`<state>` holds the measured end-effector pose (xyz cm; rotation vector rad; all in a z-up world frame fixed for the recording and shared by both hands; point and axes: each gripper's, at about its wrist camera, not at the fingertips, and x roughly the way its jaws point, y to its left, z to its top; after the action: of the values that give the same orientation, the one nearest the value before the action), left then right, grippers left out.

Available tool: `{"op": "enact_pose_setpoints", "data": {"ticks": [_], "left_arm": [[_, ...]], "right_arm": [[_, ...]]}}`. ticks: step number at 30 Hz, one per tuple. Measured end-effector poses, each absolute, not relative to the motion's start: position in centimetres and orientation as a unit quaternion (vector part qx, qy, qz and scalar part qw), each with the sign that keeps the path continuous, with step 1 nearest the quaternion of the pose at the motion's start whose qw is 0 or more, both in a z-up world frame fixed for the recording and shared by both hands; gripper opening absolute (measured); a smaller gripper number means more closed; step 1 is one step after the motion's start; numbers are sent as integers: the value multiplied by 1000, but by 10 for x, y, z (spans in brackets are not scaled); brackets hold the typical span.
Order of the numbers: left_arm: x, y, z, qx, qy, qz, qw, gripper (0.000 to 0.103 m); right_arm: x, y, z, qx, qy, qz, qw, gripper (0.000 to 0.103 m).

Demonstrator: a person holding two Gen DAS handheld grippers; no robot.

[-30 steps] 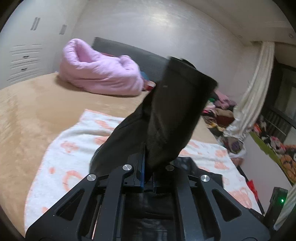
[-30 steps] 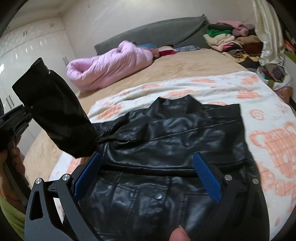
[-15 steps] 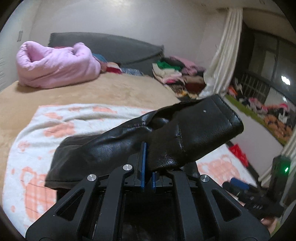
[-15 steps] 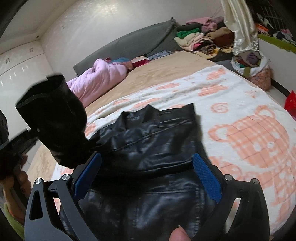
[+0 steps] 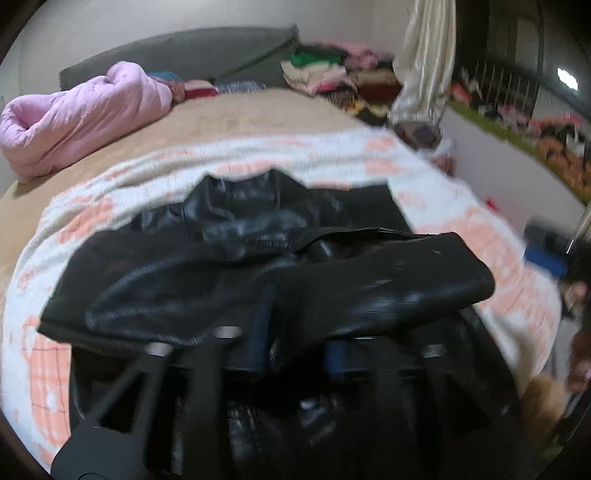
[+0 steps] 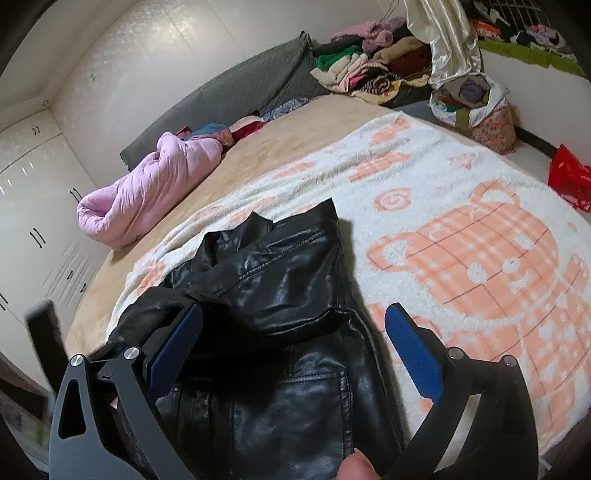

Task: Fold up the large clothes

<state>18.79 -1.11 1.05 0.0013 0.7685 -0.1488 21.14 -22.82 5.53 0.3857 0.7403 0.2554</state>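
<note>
Black leather jacket (image 5: 258, 258) lies on the bear-print blanket (image 5: 55, 240). Left view: sleeve (image 5: 388, 288) is folded across the body, left gripper (image 5: 295, 347) jaws just opening, sleeve loose between them. Right view: right gripper (image 6: 295, 350) gapes empty over it. Next, probably the other sleeve. Floor bag (image 6: 476, 107) is stuffed with clothes.

Setting: a bedroom in a home. Large bed (image 6: 303, 122) with tan cover, overlaid by a white blanket (image 6: 424, 192) printed with orange bears. Grey padded headboard (image 6: 236, 85) stood against a pale wall. Rolled pink quilt (image 6: 147, 192) lay near the headboard. Heap of assorted clothes (image 6: 369, 70) was piled at the bed's far corner. White built-in wardrobe doors (image 6: 40, 206) lined one side; a cream curtain (image 6: 443, 33) hung beside the clothes.
</note>
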Motion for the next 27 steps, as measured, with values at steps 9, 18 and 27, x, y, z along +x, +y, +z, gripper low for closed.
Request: {"op": "enact_pose_setpoints", "data": {"ticks": [9, 18, 27], "left_arm": [[168, -30, -35, 93, 415, -55, 903, 69], [130, 7, -26, 19, 419, -92, 903, 89], [142, 110, 31, -94, 365, -16, 926, 93]], "right_arm": [[235, -203, 17, 243, 435, 208, 842, 98], [263, -158, -17, 285, 496, 247, 782, 83], [270, -136, -7, 225, 469, 184, 834, 44]]}}
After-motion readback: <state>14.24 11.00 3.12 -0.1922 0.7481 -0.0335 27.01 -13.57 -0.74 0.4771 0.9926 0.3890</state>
